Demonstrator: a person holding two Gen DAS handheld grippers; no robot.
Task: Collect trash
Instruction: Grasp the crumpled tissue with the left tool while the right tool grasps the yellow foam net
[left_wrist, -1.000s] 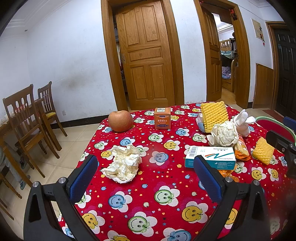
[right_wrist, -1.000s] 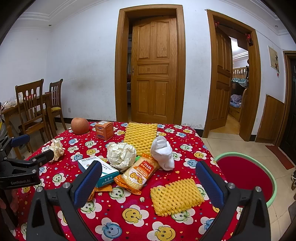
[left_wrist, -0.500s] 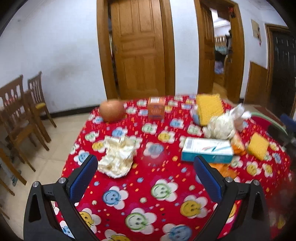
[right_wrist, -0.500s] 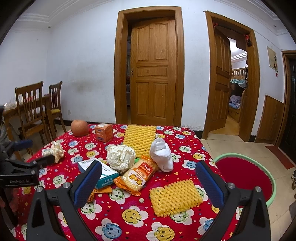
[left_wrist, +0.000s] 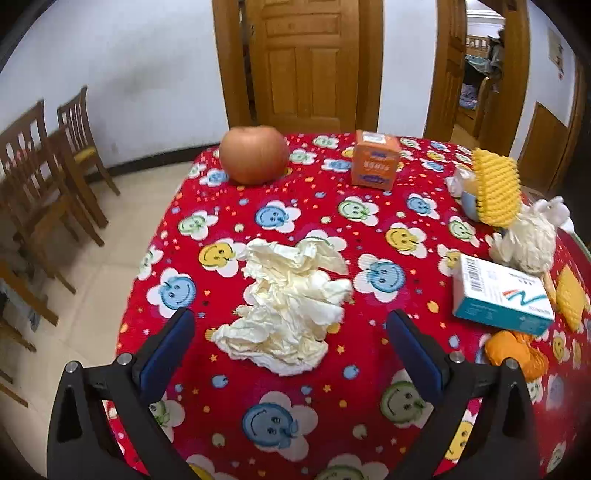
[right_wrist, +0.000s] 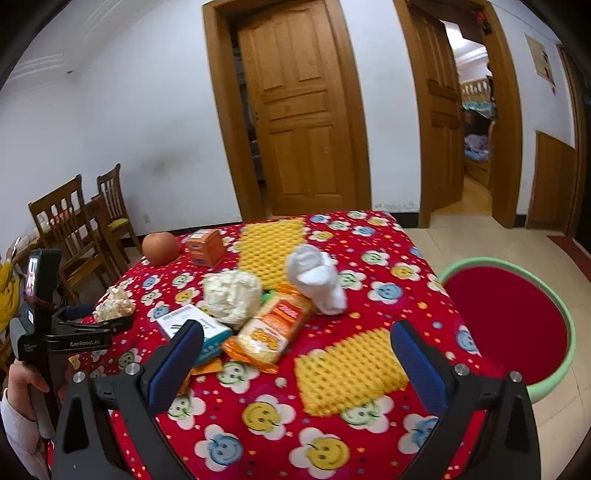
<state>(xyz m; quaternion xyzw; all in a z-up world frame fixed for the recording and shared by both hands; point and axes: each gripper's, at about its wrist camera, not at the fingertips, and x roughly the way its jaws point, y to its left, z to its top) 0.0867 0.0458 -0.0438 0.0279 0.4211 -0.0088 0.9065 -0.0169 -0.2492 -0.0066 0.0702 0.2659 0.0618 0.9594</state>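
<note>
We hold the left gripper (left_wrist: 290, 341) spread wide over the crumpled tissue (left_wrist: 286, 308), gripping nothing. The tissue lies near the table's (left_wrist: 266, 413) left edge, its long axis running from the near-left edge toward the far middle. Our right gripper (right_wrist: 295, 354) also gapes empty, above the yellow foam net (right_wrist: 351, 373) at the table's right edge, beside the green-rimmed bin (right_wrist: 513, 321).
</note>
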